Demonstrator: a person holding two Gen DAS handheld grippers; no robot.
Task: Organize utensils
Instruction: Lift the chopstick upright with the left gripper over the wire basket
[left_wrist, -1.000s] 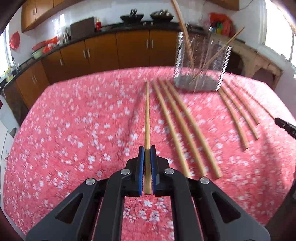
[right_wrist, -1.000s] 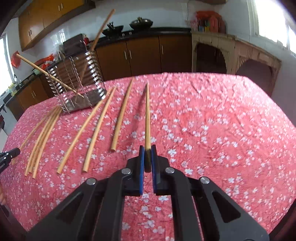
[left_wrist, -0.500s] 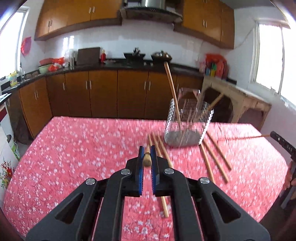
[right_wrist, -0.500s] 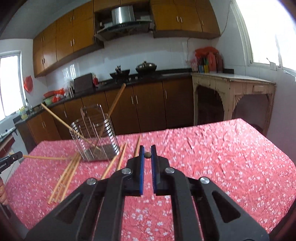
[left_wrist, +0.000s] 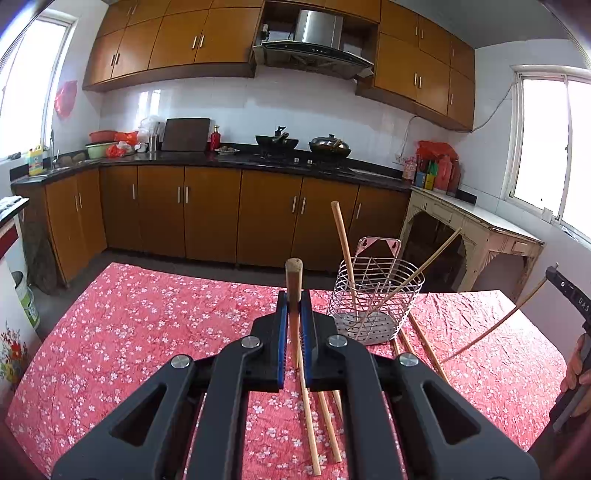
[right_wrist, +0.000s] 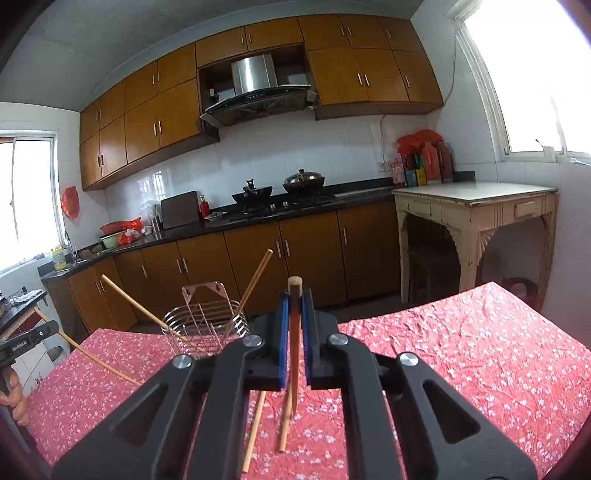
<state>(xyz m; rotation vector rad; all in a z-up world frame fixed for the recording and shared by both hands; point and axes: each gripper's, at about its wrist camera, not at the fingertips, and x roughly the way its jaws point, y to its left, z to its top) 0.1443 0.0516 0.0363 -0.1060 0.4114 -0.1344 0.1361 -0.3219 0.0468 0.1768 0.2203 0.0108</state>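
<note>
Two views, one chopstick pinched in each. In the left wrist view, the left gripper (left_wrist: 294, 306) at lower centre has its jaws pressed onto a pale chopstick (left_wrist: 294, 280) that stands nearly upright between the blue pads. The wire holder (left_wrist: 376, 295) sits right of centre on the red cloth (left_wrist: 129, 332); I judge the stick should be carried over its rim, then released. Loose chopsticks (left_wrist: 325, 424) lie below.

In the right wrist view, the right gripper (right_wrist: 294, 314) likewise clamps a reddish-brown stick (right_wrist: 294, 295). The holder (right_wrist: 207, 325) stands left of centre, with two sticks leaning in it; aim between them.
</note>
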